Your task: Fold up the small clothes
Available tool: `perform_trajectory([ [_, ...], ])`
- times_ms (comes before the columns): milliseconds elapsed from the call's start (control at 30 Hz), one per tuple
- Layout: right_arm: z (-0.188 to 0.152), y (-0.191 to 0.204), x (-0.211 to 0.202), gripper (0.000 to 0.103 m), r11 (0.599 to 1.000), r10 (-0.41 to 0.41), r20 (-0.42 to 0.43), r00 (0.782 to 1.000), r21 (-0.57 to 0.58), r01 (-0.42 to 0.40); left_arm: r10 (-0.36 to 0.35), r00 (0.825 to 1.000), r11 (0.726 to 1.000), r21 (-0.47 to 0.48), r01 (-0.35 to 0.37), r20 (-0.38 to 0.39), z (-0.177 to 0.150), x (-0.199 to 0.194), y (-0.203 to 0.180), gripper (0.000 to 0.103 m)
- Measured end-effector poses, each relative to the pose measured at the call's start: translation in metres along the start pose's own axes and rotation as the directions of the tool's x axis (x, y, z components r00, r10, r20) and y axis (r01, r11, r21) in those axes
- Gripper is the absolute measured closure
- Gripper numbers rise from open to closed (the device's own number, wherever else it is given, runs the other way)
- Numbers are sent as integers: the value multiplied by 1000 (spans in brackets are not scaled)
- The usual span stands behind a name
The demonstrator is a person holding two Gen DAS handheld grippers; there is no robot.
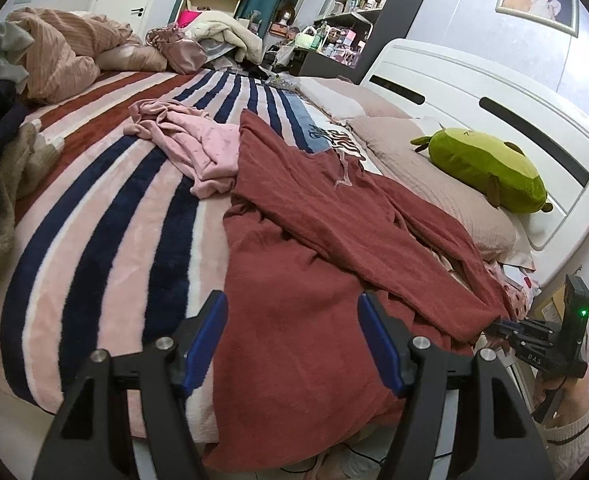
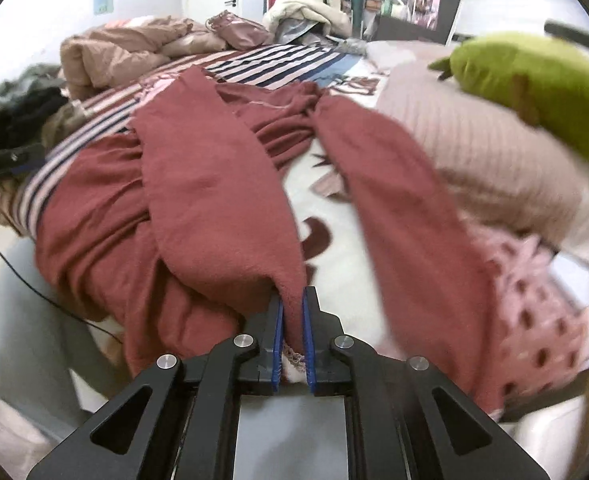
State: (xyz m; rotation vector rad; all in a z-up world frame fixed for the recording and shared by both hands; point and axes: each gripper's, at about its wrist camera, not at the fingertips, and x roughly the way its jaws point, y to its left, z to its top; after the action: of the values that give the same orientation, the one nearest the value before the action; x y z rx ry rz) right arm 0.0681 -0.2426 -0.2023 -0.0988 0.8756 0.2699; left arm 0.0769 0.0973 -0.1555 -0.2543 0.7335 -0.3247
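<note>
Bedspace is tight on the headboard side, where a beige pillow (image 1: pixel 434 184) and one green plush toy (image 1: pixel 490 168) sit close to the dark red garment (image 1: pixel 314 280); the striped blanket (image 1: pixel 94 232) beyond lies mostly bare, with heaped bedding at the far edge. The red garment sprawls across the near part of the bed and droops over its front edge. The left hand-held gripper (image 1: pixel 292 340) hangs just above that garment, jaws well apart, nothing between them. The right hand-held gripper (image 2: pixel 293 320) is nearly closed, its blue pads pinching the tip of one sleeve. Two sleeves fan out from the body. One pink garment (image 1: pixel 190 140) lies crumpled farther back, touching the red one.
</note>
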Motion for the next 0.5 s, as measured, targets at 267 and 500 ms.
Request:
perform_trajectory([
  [267,4,0,-20,56,997,64,121,991,38,-69,10,1000,999,42,-10,-21,11,13,-16,35],
  [500,16,19,-8,49,993,120,133,984,-20,-118,-93,991,996,-21,92,-98,20,72,-19,36],
])
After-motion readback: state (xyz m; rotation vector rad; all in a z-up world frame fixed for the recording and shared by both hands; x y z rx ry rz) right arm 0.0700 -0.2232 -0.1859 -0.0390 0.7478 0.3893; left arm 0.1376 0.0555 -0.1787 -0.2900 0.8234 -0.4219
